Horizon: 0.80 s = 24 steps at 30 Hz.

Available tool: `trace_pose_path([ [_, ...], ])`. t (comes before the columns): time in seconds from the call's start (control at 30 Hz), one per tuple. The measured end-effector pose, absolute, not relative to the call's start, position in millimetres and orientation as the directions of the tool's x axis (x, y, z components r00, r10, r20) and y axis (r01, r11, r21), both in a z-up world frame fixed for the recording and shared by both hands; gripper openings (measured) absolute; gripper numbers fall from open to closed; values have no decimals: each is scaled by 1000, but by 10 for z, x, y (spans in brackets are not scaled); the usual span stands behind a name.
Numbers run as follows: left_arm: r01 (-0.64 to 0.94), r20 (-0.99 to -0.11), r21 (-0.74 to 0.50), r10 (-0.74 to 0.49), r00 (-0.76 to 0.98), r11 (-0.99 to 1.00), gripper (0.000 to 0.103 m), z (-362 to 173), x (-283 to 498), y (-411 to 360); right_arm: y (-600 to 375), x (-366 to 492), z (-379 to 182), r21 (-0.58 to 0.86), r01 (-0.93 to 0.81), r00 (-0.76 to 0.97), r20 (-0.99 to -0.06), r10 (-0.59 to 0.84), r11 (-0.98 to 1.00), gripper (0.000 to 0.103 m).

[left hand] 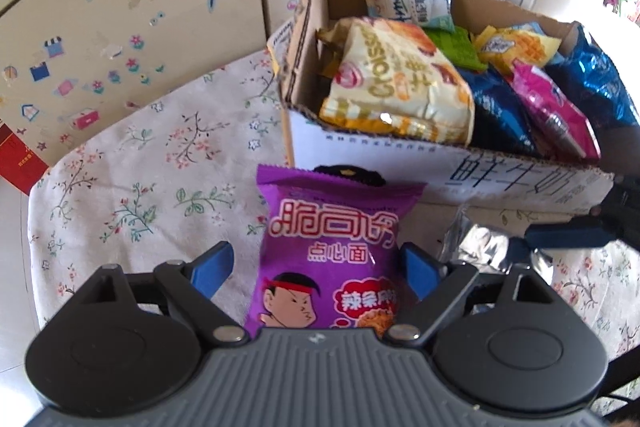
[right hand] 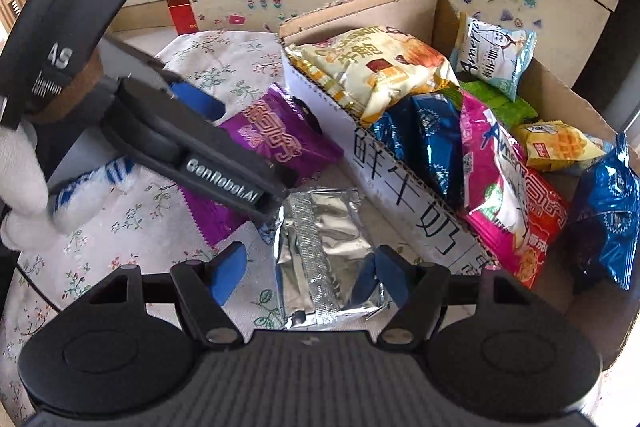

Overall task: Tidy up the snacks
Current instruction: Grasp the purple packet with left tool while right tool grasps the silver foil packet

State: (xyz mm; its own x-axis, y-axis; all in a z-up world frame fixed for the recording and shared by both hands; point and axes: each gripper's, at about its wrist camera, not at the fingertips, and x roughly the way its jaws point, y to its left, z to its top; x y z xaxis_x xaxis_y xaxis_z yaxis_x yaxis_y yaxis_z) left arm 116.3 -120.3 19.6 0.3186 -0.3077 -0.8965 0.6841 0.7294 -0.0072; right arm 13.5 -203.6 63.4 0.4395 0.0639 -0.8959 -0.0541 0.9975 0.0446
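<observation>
Two packets lie on the flowered cloth of the counter [left hand: 132, 163], just in front of the cardboard box [left hand: 400, 157] that already holds a heap of snacks.

In the left wrist view, the purple packet [left hand: 332, 251] fills the lower middle of the frame, its long axis running up the picture, straight along the line of the left tool [left hand: 316, 267]. That tool stands spread, a blue finger on either side of the packet. The right finger looks to be at the packet's edge and the left one stands clear, so nothing is pinched yet.

In the right wrist view, the silver packet [right hand: 324, 255] sits at lower middle, its seam running up and slightly left. The right tool [right hand: 308, 277] is also spread and straddles it. The right finger is at or over the foil's edge; I cannot tell whether it touches.

Each tool is nearest its own packet, and the box lies beyond both, toward the upper right of each frame. By my judgement the next move is to close across each packet's short width.
</observation>
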Motion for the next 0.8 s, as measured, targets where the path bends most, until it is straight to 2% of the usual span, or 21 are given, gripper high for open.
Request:
trace_pose_path([
  [0.27,682,-899,-2,-299,318,731,91,105,1192,-1009,-2096,195,533,45,-15,411,-910,47,999,77],
  [0.47,701,-892,25,-301,338,713,90,116,1173,-977,-1989,234,439,14,-47,389,-921,31,999,77],
  [0.63,725,-883,43,-314,350,687,83,154,1104,-1020,-1994,243,424,13,-46,383,-923,29,999,76],
  [0.77,735,-877,17,-343,336,678,66,178,1071,-1018,-1967,248,419,2,-55,383,-923,23,998,67],
  [0.8,738,-875,25,-342,343,675,65,182,1053,-1021,-1961,245,423,6,-58,383,-923,27,998,65],
])
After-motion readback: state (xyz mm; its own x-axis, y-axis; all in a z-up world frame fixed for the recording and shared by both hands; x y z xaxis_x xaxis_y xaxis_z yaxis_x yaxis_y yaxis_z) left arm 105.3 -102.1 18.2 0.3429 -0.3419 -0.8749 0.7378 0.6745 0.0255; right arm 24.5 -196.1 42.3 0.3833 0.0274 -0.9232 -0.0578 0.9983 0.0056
